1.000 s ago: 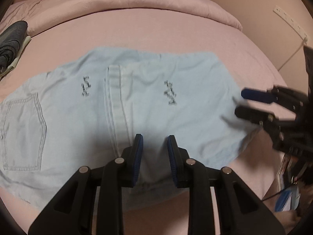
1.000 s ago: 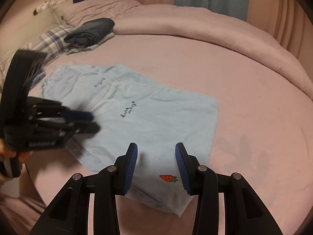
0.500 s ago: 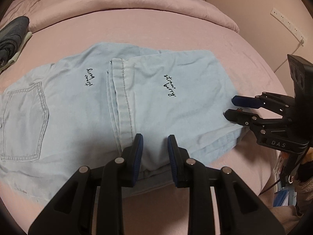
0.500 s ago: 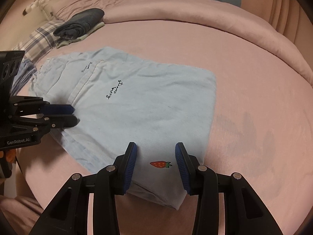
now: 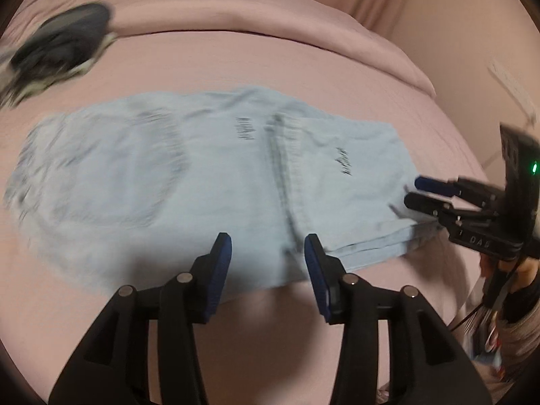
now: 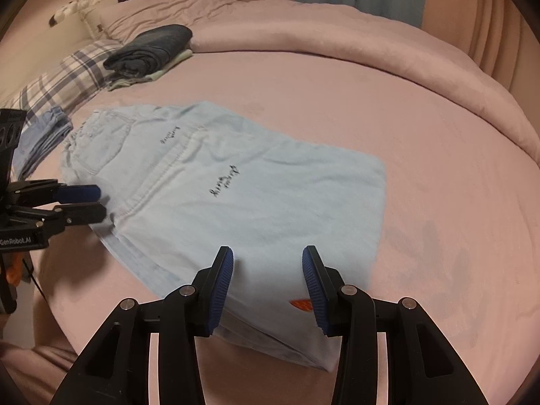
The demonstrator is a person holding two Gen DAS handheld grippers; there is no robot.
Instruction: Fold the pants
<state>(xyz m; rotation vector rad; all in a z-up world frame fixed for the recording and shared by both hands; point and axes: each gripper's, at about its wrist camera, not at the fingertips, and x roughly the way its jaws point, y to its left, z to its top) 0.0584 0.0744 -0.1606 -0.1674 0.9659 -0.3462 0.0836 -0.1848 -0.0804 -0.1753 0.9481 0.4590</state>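
Pale blue pants [image 5: 202,182] lie folded flat on the pink bed [image 5: 303,64], with a back pocket at their left end and small dark lettering near the middle seam. My left gripper [image 5: 267,246] hovers over their near edge. Its jaws are opening and the pads press on nothing. From the right wrist view the left gripper [image 6: 100,201] sits at the left side of the pants [image 6: 236,195]. My right gripper [image 6: 267,263] stands open above the near hem, beside a red strawberry patch [image 6: 302,303]. The right gripper [image 5: 413,190] reaches the right edge of the pants.
A folded stack of dark clothes [image 6: 148,50] rests at the back left, next to a plaid pillow [image 6: 67,81] and a folded blue pile [image 6: 44,138]. A rolled pink duvet [image 6: 337,33] lines the far side. A hand [image 5: 506,270] grips the right tool.
My left gripper has let go of the pinched fold, widened its jaws and slid left along the pants. The right gripper has stayed almost where it was.
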